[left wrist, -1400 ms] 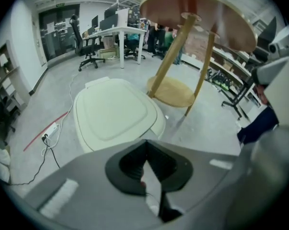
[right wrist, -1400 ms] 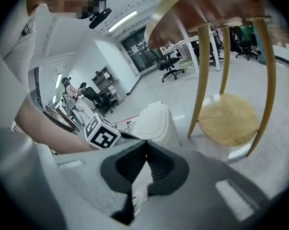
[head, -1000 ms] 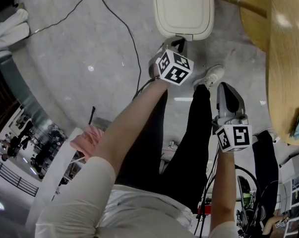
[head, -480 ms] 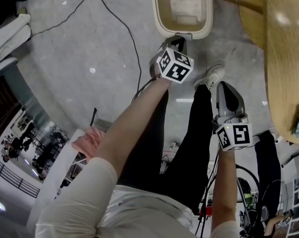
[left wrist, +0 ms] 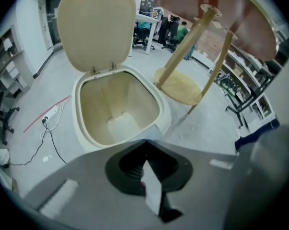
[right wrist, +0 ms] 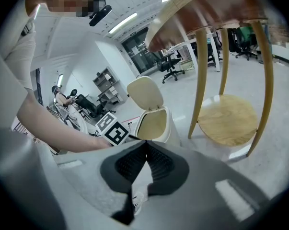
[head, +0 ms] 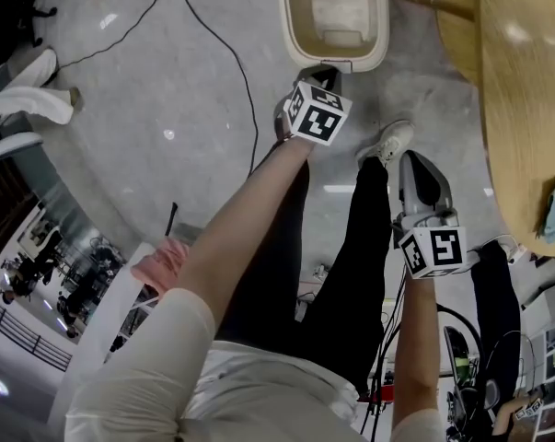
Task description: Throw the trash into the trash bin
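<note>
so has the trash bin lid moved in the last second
Yes. The lid has swung up off the trash bin rim, baring the bin's inside.

- The trash bin (head: 292,21) stands on the floor (head: 157,109), its lid (left wrist: 97,28) raised behind the opening.
- The left claw (left wrist: 145,143), a scrap (left wrist: 153,190) between its jaws, sits just before the bin's near rim.
- The right claw (right wrist: 145,143) is right of the left claw, nearer the person.
- The counter (head: 526,90) is right of the bin, and a cable (head: 245,72) lies to the bin's left.

Cream bin (head: 332,17) at twelve o'clock; white trash (left wrist: 151,190); black-and-white square-patterned cube (head: 316,113); pale wood table (head: 526,109) at three; black trousers (head: 351,284).
</note>
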Tool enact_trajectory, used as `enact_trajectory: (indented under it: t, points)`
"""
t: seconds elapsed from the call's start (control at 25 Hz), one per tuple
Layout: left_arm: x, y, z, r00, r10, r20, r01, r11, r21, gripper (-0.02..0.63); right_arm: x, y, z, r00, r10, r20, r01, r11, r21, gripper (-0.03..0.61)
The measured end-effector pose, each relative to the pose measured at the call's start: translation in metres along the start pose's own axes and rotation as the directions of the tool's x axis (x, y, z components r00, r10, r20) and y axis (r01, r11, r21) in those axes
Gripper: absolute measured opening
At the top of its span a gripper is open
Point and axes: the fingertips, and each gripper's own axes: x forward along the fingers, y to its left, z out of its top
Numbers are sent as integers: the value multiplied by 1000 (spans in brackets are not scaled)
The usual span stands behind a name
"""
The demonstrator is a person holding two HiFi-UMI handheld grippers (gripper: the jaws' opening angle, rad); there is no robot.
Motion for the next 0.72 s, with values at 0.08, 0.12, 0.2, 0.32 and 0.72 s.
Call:
enact_trajectory:
  t: [0.08, 0.12, 0.2, 0.32, 0.72]
  points:
    - [-4, 0, 2, 1000, -2, -1, 2, 1000, -11, 5, -5, 1, 3, 1000, 0, -1, 0, 1000, -3, 0]
    - [-7, 0, 2, 1000, -2, 0, 2, 1000, -11, 5, -7, 1, 4, 1000, -1, -2, 1, 1000, -5, 0]
    - [-10, -2, 1, 1000, -5, 4, 5, 1000, -9, 5, -11, 1, 5, 1000, -5, -1, 5, 1000, -6, 0]
    - [-16, -4, 2, 1000, -16, 11, 16, 1000, -8, 5, -12, 1, 9, 1000, -11, 0, 11, 1000, -8, 0]
    - [-44, -23, 13, 996, -55, 74, 55, 998, 10, 5, -17, 15, 19, 1000, -7, 13, 8, 1000, -12, 0]
